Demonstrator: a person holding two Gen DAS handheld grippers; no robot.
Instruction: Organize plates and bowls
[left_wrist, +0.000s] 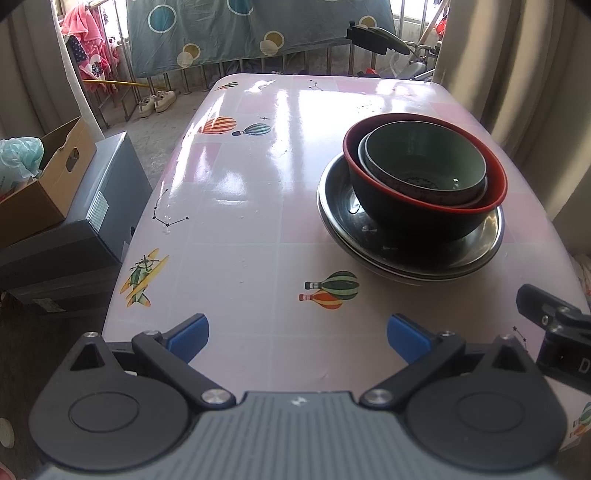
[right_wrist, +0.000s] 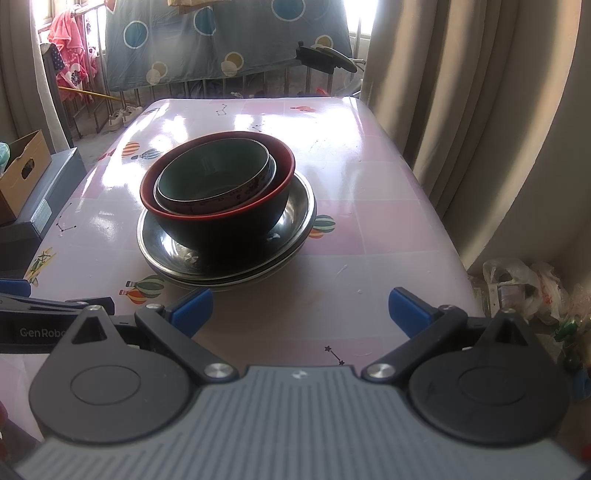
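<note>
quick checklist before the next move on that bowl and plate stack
1. Left gripper open, holding nothing: ok.
2. Right gripper open, holding nothing: ok.
3. Pale green ceramic bowl nested in the black bowl with red rim: ok.
4. Black bowl resting on the stacked steel plates: ok.
5. Number of plates in the stack: cannot tell.
6. Pink patterned tabletop bare around the stack: ok.

Nested bowls (right_wrist: 218, 184) sit on stacked plates (right_wrist: 295, 218) beyond the spread-fingered right gripper (right_wrist: 300, 314).
</note>
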